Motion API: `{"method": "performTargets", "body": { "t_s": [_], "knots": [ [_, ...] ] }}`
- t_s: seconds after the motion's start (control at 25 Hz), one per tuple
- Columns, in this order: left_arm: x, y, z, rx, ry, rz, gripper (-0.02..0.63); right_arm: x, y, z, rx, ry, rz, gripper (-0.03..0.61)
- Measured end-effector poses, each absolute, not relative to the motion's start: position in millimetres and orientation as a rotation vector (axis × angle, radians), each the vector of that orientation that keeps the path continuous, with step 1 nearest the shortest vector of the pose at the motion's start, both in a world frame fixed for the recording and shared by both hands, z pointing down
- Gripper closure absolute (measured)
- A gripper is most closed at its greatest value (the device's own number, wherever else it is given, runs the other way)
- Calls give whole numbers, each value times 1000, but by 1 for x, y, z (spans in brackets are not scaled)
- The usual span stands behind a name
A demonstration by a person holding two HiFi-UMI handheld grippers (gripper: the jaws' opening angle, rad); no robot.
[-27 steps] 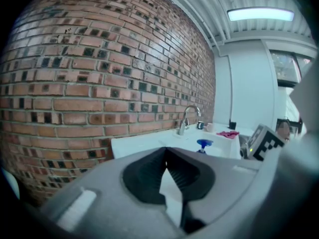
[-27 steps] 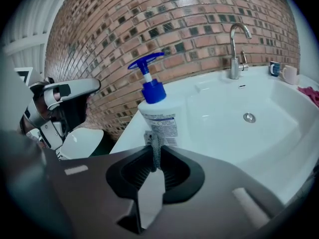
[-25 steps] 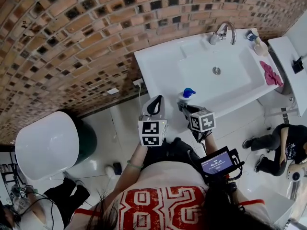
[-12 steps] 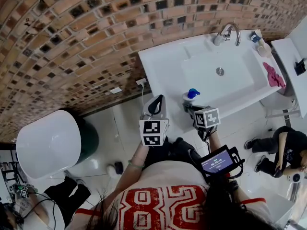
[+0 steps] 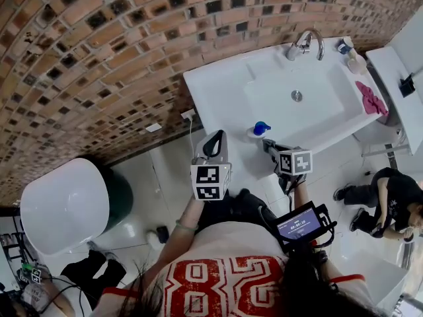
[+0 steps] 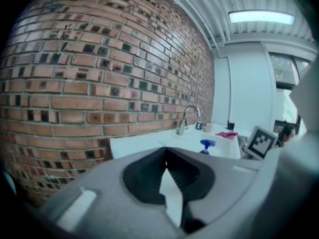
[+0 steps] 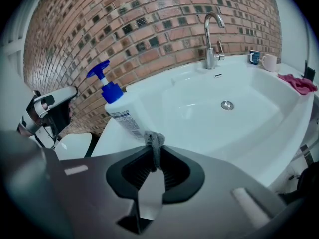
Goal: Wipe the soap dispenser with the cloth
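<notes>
On the near left corner of the white sink (image 5: 221, 88), on the flat ledge beside the basin: soap dispenser (image 7: 125, 114), upright, white bottle, blue pump head, printed label towards the right gripper's camera. Just in front of it, right gripper (image 7: 154, 152), tongs pressed together on a small grey cloth (image 7: 154, 139). Only a bunched tuft pokes out past the tips, with the rest out of sight. From that camera, tuft overlapping the bottle's lower part. From the head view, tips a little short of the bottle. Contact not clear. Marker cube of this gripper over the sink's front edge, forearm behind it.

To the left, off the sink and over the pale floor (image 5: 165, 170): left gripper (image 6: 165, 152), tongs pressed together at the tips, nothing pinched between them, pointed towards the brick wall (image 5: 99, 51) and the sink's left end. Well apart from the dispenser and from the other gripper.

At the back of the basin: chrome faucet (image 5: 306, 43), with drain (image 5: 297, 96) in the middle of the bowl. On the far right corner: a mug (image 7: 269, 62) and a smaller item beside it, too small to name. On the right ledge: crumpled pink rag (image 5: 371, 100), apart from both grippers. Down at the right, on the floor: a person (image 5: 390, 197) in dark clothes, seated. Below the right gripper, close to the wearer's body: small lit screen (image 5: 299, 224) on a bracket.
</notes>
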State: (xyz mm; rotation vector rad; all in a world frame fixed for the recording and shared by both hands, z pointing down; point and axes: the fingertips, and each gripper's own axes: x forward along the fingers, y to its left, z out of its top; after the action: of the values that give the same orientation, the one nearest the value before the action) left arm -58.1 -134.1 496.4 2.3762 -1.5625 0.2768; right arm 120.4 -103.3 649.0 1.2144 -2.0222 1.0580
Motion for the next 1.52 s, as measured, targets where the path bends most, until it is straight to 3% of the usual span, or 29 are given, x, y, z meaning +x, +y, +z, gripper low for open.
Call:
{"method": "performTargets", "body": {
  "t_s": [0.56, 1.52],
  "knots": [
    [-54, -140, 498, 2445, -1487, 258, 611, 123, -122, 536, 1422, -2221, 967, 531],
    [-24, -141, 500, 2268, -1685, 270, 611, 125, -141, 568, 1068, -2321, 1106, 531]
  ]
}}
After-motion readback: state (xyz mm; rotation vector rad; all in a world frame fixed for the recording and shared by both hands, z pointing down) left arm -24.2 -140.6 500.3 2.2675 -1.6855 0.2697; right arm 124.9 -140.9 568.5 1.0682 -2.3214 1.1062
